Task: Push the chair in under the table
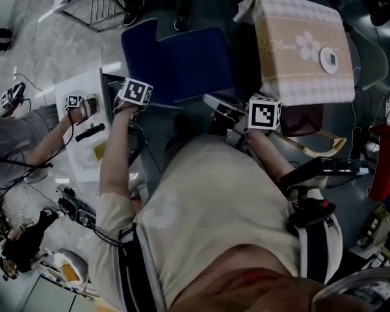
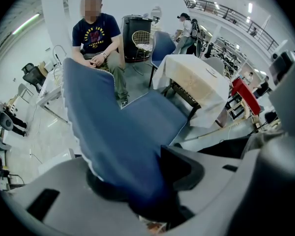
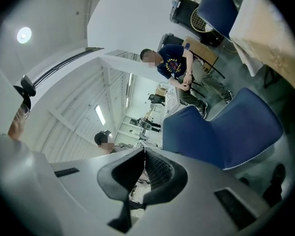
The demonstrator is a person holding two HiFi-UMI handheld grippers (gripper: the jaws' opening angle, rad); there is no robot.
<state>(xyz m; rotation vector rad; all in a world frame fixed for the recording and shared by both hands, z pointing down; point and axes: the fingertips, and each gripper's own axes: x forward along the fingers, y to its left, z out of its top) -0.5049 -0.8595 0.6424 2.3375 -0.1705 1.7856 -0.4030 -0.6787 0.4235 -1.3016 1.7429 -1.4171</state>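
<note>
The blue padded chair [image 1: 175, 60] stands beside the table under a beige flowered cloth [image 1: 292, 25]. My left gripper [image 1: 131, 97] points steeply down at the left edge of the chair's back. In the left gripper view, my left gripper [image 2: 137, 181] has its jaws shut on the blue backrest [image 2: 113, 132], whose fabric fills the gap between them. My right gripper [image 1: 211, 100] hovers level near the seat's front right corner. In the right gripper view, my right gripper [image 3: 143, 168] is shut with nothing held, and the chair [image 3: 226, 132] lies beyond it, untouched.
A person in a dark T-shirt [image 2: 96, 38] sits facing the chair. At the left, another person's arm [image 1: 52, 138] reaches over a white table [image 1: 75, 86]. A red object [image 1: 385, 161] and cables lie at the right. A black bin [image 2: 135, 31] stands behind.
</note>
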